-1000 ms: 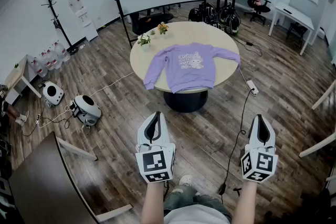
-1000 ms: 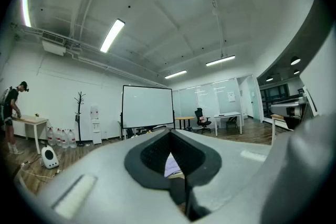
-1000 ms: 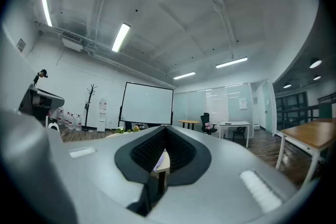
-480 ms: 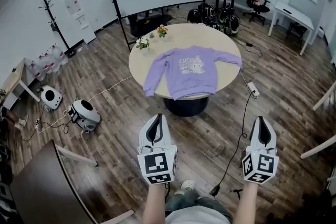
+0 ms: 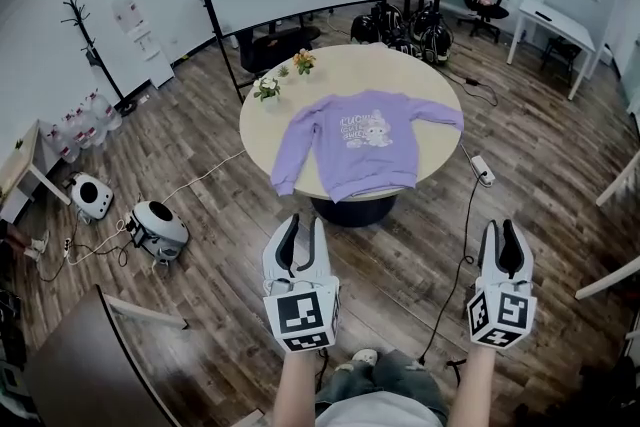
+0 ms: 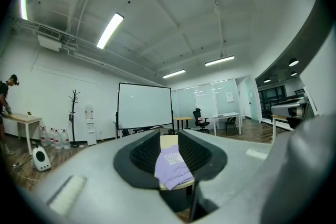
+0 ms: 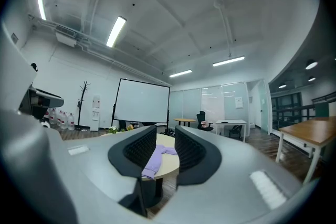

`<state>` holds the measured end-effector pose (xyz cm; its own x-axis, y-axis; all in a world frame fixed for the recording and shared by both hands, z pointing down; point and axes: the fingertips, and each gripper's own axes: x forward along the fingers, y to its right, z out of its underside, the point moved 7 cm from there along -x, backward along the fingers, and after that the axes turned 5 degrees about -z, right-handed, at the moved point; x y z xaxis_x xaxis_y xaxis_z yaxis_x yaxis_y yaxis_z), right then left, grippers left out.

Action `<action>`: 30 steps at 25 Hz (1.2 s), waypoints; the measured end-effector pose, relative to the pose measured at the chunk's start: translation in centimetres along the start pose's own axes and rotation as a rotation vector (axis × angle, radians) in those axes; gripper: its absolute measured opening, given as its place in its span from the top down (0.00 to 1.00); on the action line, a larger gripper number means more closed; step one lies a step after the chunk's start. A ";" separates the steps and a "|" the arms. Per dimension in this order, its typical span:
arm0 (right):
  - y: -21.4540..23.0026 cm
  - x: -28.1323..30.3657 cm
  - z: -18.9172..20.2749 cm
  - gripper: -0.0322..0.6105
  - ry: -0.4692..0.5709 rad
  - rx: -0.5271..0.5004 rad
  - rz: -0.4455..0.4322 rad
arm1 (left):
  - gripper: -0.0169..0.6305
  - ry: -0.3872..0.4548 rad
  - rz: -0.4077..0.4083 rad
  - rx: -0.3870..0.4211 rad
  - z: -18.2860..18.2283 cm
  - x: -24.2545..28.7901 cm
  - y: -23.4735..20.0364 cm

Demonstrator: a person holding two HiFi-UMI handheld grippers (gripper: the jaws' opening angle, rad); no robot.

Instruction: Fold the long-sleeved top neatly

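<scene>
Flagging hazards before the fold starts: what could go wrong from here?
The purple top overhangs the round table at its hem and one sleeve; a tug could slide it off.
Two small flower pots stand near its shoulder and could be knocked.
A cable trails across the floor near the table: a trip risk.

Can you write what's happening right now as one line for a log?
phase: before first fold | left gripper: open, empty | right gripper: open, empty | purple top: spread front-up on round table | both short of table
</scene>
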<state>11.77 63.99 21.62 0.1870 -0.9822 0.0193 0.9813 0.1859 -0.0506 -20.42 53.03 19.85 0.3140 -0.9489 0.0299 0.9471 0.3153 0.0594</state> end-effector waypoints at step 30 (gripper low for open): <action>8.7 23.8 1.3 0.53 -0.053 0.035 -0.076 | 0.54 -0.033 -0.058 0.007 0.2 22.1 5.2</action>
<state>24.86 42.26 22.94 0.1129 -0.9908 0.0745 0.9936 0.1123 -0.0116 -8.57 33.67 20.98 0.2564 -0.9648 0.0587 0.9631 0.2602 0.0686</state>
